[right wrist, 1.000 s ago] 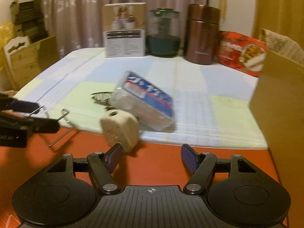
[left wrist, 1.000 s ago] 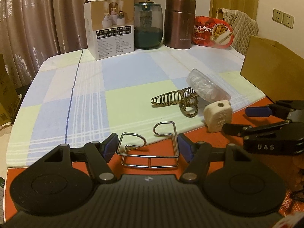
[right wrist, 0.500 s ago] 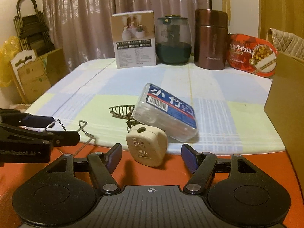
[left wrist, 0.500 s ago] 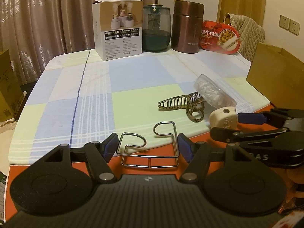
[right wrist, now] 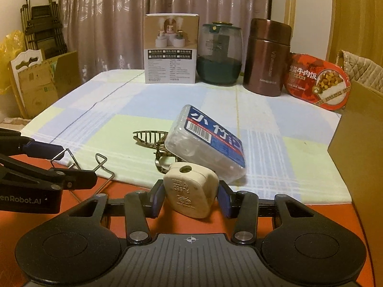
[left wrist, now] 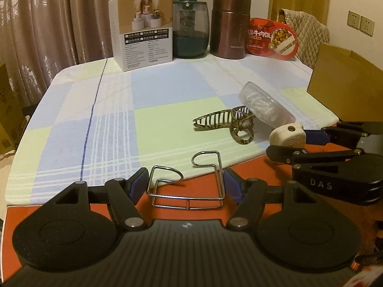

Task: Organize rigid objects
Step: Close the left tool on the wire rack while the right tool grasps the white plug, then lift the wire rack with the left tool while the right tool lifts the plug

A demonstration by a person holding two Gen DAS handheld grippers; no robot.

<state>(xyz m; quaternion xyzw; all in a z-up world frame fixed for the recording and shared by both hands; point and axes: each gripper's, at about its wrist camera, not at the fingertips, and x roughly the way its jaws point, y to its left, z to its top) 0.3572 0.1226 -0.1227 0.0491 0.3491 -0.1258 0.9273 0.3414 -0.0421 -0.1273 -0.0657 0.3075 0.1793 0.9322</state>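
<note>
We hold our right tool (right wrist: 191, 197) clamped on the cream plug adapter (right wrist: 190, 190), both blue pads touching its sides, at the near edge of the table (right wrist: 275, 129) where the red surface meets the checked cloth. Just behind the adapter, the clear plastic box (right wrist: 208, 143) with the blue label lies tilted, leaning on the leopard-print hair claw (left wrist: 227, 125). Our left tool (left wrist: 185, 185) has its fingers apart on either side of the bent wire holder (left wrist: 189, 186), which lies flat on the near edge, half on the red strip; we cannot tell whether the pads touch the wire. Along the far edge stand a white carton (left wrist: 142, 30), a green jar (left wrist: 191, 27), a brown flask (left wrist: 230, 25) and a red food pack (left wrist: 273, 39).
</note>
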